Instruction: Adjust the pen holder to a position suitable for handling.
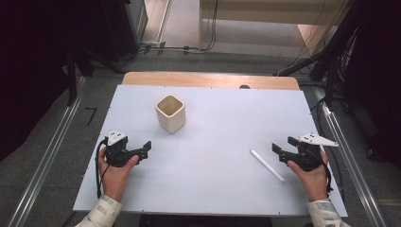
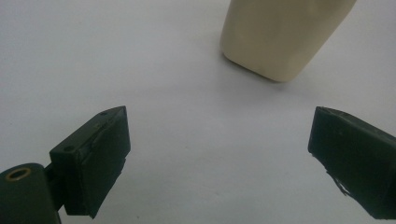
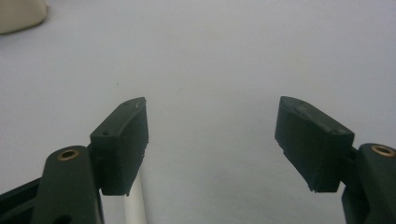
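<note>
Where the white table [image 1: 208,189] has its right side, a thin white stick [image 1: 267,165] lies flat on it. Its long line runs on a slant: one end points up and to the left, toward the middle of the table, and the other end points down and to the right, toward the person. The right gripper [image 1: 283,149] sits just beside the stick, on its right, and its two black jaws stand wide apart with nothing between them. In the right gripper view, the stick [image 3: 135,205] peeks out under the left jaw of the right gripper [image 3: 212,140]. The right hand [image 1: 312,175] holds that gripper low over the table, pointing left. On the other side, the left hand [image 1: 116,172] holds the left gripper [image 1: 144,149], which points right and a bit up toward a cream cup [image 1: 170,113]. Its jaws are wide apart too, and hold nothing. The cup has square sides and stands upright, well apart from the stick. It is open at the top and looks empty inside. In the left gripper view, the cup [image 2: 285,37] stands past the jaws of the left gripper [image 2: 219,149], not touching them.
</note>
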Available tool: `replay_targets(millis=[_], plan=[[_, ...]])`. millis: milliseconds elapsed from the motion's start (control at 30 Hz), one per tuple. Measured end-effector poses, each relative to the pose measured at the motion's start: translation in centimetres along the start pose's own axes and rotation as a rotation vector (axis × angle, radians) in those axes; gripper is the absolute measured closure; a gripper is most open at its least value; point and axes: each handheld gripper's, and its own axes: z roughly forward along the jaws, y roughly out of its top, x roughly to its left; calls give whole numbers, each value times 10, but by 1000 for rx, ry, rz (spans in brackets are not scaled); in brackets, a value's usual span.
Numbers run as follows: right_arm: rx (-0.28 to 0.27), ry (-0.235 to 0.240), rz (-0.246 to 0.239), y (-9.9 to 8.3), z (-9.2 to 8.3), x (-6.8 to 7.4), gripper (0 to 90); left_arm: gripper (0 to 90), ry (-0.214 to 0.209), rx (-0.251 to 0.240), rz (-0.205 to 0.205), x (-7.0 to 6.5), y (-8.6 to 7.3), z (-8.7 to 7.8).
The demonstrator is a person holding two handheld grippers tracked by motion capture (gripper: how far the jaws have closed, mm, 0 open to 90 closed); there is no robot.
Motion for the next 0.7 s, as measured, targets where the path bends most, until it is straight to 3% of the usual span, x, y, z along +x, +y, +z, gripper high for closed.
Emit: replay_targets(millis=[200, 300, 500, 700], plan=[[2, 4, 1, 0, 0, 1, 245, 69, -7, 4, 1, -2, 4, 5], [7, 4, 7, 0, 0, 1, 245, 75, -28, -15, -24, -2, 10, 3], [12, 7, 3, 0, 2, 2, 245, 78, -40, -59, -23, -3, 25, 1], [12, 12, 1, 0, 2, 2, 245, 79, -35, -73, -26, -4, 33, 7]])
